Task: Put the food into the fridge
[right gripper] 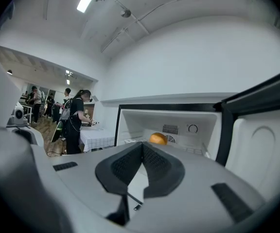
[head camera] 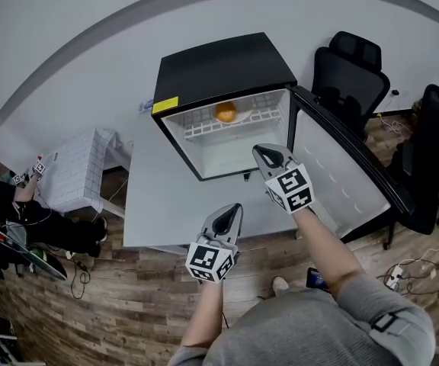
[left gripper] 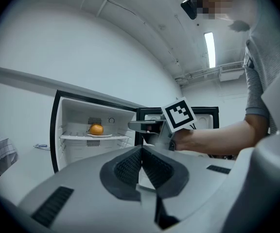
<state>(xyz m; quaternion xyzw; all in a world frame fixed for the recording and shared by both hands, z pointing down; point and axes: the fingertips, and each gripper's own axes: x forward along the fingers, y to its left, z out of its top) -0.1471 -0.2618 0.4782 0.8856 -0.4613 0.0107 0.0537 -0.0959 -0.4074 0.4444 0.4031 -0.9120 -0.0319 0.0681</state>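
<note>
The round orange fruit (head camera: 225,112) sits inside the black box-shaped mini fridge (head camera: 219,67), on what looks like a shallow white plate (left gripper: 101,135) resting on the white wire shelf (head camera: 197,126) in the upper part of the compartment, towards the far wall. The fridge stands on the far part of a smooth pale grey table (head camera: 158,204), with its door (head camera: 349,174) swung wide to the right, showing a moulded white plastic liner. The right hand-held gripper (head camera: 267,155) hovers just in front of the open compartment, its ribbed dark pads pressed together with nothing between them. The left hand-held gripper (head camera: 232,215) hangs nearer, over the table's near edge, likewise closed and empty. As the food appears to lie in place already, the fruit probably needs no more handling. If it did, it would likely be light and firm, with a slightly waxy, dimpled rind that rubber pads hold well; being round, it could roll off the plate if nudged, so the sound hold is across its widest middle with modest pressure, enough not to bruise it. The door is probably the next thing to deal with: a stiff, flat, hinged panel, best pushed at its free outer edge, where little force should swing it.
</note>
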